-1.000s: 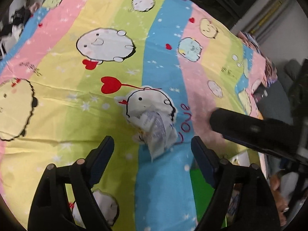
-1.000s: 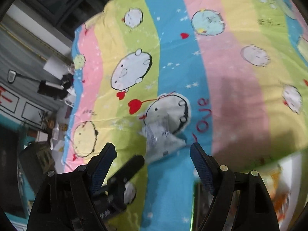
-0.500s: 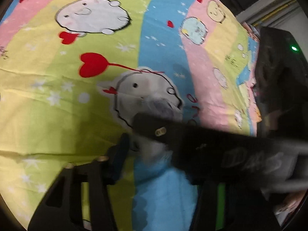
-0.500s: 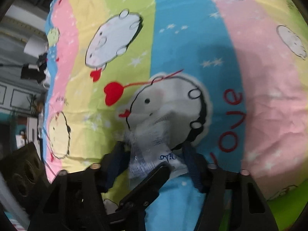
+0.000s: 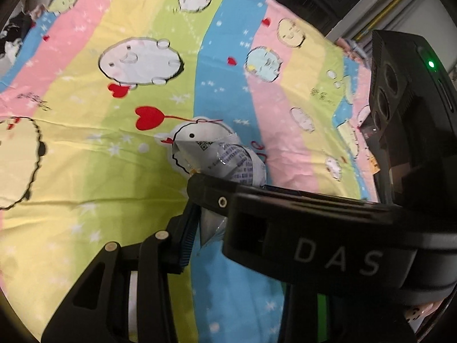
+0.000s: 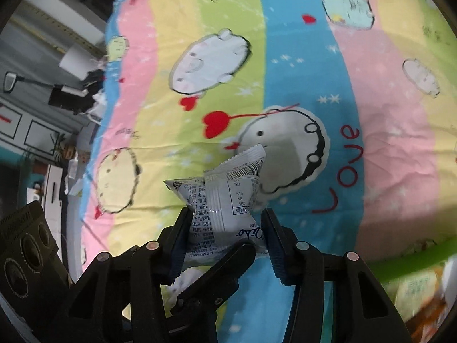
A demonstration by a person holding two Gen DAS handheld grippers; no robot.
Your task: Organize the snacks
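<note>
A silver-white snack packet (image 6: pixel 225 200) with printed text and a barcode is pinched between the pads of my right gripper (image 6: pixel 225 234), lifted a little above the striped cartoon bedsheet (image 6: pixel 371 114). In the left wrist view the same packet (image 5: pixel 225 160) sits between the left gripper's fingers (image 5: pixel 185 228), its lower corner against the left pad. The right gripper's body crosses in front and hides the left gripper's right finger. A left gripper finger (image 6: pixel 217 274) shows under the packet in the right wrist view.
The sheet covers the whole surface, with cartoon faces, red hearts and the word "Love" (image 6: pixel 342 168). A green-rimmed container with yellow snack packs (image 6: pixel 414 285) lies at the lower right. Furniture and clutter stand past the sheet's left edge (image 6: pixel 71 100).
Both grippers came in on the packet from apart and open. The right gripper shut on it and lifted it off the sheet; the left gripper narrowed around it.
</note>
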